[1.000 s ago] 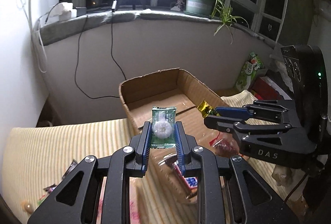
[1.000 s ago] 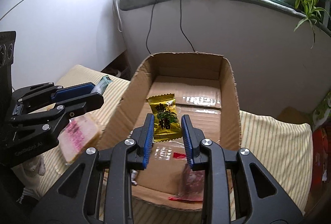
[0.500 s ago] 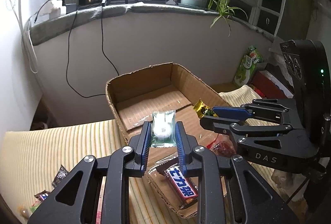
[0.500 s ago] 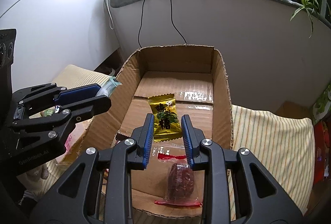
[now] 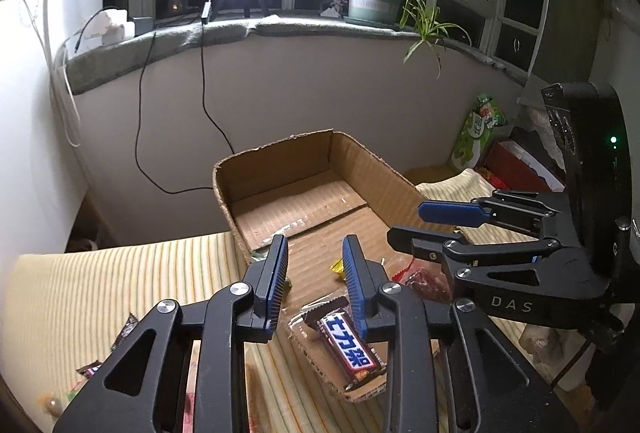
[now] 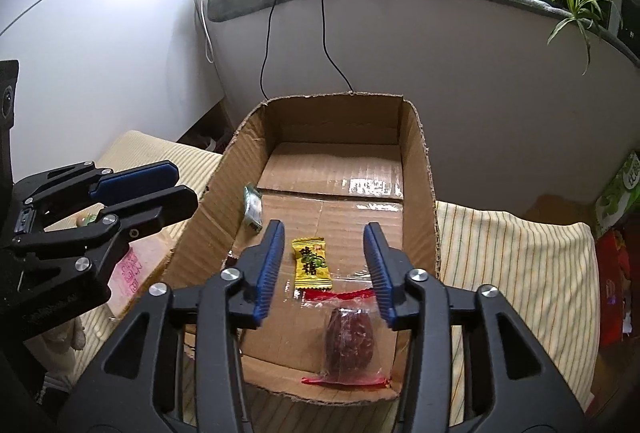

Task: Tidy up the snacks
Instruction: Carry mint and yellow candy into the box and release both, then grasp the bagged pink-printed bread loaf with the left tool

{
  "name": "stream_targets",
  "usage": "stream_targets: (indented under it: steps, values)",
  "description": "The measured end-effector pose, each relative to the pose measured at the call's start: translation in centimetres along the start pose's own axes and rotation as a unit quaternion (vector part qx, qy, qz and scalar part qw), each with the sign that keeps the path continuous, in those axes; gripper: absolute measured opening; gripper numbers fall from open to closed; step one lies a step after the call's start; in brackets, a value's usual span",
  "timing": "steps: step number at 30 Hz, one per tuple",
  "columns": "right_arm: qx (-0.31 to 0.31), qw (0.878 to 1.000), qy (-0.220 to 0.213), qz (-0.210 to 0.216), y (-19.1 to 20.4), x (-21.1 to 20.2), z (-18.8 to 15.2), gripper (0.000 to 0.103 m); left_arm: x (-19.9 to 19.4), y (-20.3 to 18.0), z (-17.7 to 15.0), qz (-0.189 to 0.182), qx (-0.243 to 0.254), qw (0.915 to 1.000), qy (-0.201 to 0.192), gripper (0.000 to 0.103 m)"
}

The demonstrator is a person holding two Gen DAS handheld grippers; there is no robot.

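Snacks: yellow candy (image 6: 311, 263) and green packet (image 6: 253, 208) lie loose on cardboard box (image 6: 416, 169) floor, green at 10 o'clock of yellow | left tongs (image 5: 314, 265) and right tongs (image 6: 324, 263) both opening, nothing pinched, poised over box to let pieces drop in

Right hand-held gripper (image 6: 325, 257) opening over cardboard box (image 6: 418, 169), yellow candy (image 6: 311, 263) inside

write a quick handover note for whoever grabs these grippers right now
Left gripper: jaws opening, nothing between them.
Right gripper: jaws opening, nothing between them.
In the cardboard box: green-wrapped candy by the left wall, yellow candy, red-sealed dried fruit pack, chocolate bar.
Done: those four are in the box.
Left: a few wrapped snacks lie on the striped cloth left of the box; fetch them next.
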State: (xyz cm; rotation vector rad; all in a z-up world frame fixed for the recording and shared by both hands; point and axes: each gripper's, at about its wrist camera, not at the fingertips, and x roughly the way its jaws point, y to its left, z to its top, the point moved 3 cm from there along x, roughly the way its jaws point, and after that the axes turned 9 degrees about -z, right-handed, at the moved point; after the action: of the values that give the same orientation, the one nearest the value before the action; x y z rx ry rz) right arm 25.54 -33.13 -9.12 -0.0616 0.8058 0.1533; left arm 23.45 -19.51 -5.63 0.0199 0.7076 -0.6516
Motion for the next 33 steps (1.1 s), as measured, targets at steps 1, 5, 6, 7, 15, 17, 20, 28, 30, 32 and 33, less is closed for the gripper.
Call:
stream_targets:
  steps: [1, 5, 6, 7, 15, 17, 20, 28, 30, 32, 33]
  values:
    - [0.0, 1.0, -0.002, 0.0, 0.1, -0.3, 0.0, 0.045, -0.3, 0.0, 0.0, 0.001, -0.001, 1.0, -0.002, 0.027]
    - [0.0, 1.0, -0.012, 0.004, 1.0, -1.6, 0.0, 0.051, -1.9, 0.8, -0.3, 0.006, -0.007, 0.9999, -0.012, 0.027]
    - [-0.001, 1.0, -0.015, 0.005, 1.3, -1.9, -0.1, 0.051, -2.3, 1.0, -0.4, 0.007, -0.008, 0.9998, -0.014, 0.027]
    - [-0.002, 1.0, -0.018, 0.007, 1.7, -2.4, -0.2, 0.052, -2.9, 1.3, -0.6, 0.01, -0.01, 0.9998, -0.017, 0.029]
    - [-0.011, 0.998, -0.034, 0.046, 5.8, -5.0, -1.4, 0.052, -7.2, 5.1, -3.2, 0.049, -0.037, 0.9978, -0.026, 0.03]
    - [-0.017, 0.998, -0.035, 0.055, 7.1, -5.4, -1.9, 0.052, -8.5, 6.5, -4.1, 0.064, -0.048, 0.9965, -0.027, 0.032]
    - [-0.025, 0.996, -0.032, 0.073, 9.0, -5.8, -2.7, 0.052, -10.3, 8.4, -5.5, 0.081, -0.063, 0.9943, -0.027, 0.032]
    - [-0.054, 0.992, 0.002, 0.116, 14.2, -4.9, -5.6, 0.06, -13.7, 12.0, -9.9, 0.101, -0.112, 0.9884, -0.018, 0.032]
    - [-0.051, 0.991, 0.011, 0.124, 15.1, -4.3, -6.4, 0.07, -13.6, 12.4, -10.5, 0.094, -0.12, 0.9883, -0.011, 0.032]
    - [-0.047, 0.99, 0.021, 0.132, 15.8, -3.6, -7.0, 0.07, -13.3, 12.4, -11.1, 0.086, -0.123, 0.9886, -0.005, 0.032]
    - [-0.043, 0.989, 0.029, 0.138, 16.1, -3.2, -7.3, 0.07, -13.0, 12.3, -11.2, 0.076, -0.125, 0.9892, -0.002, 0.033]
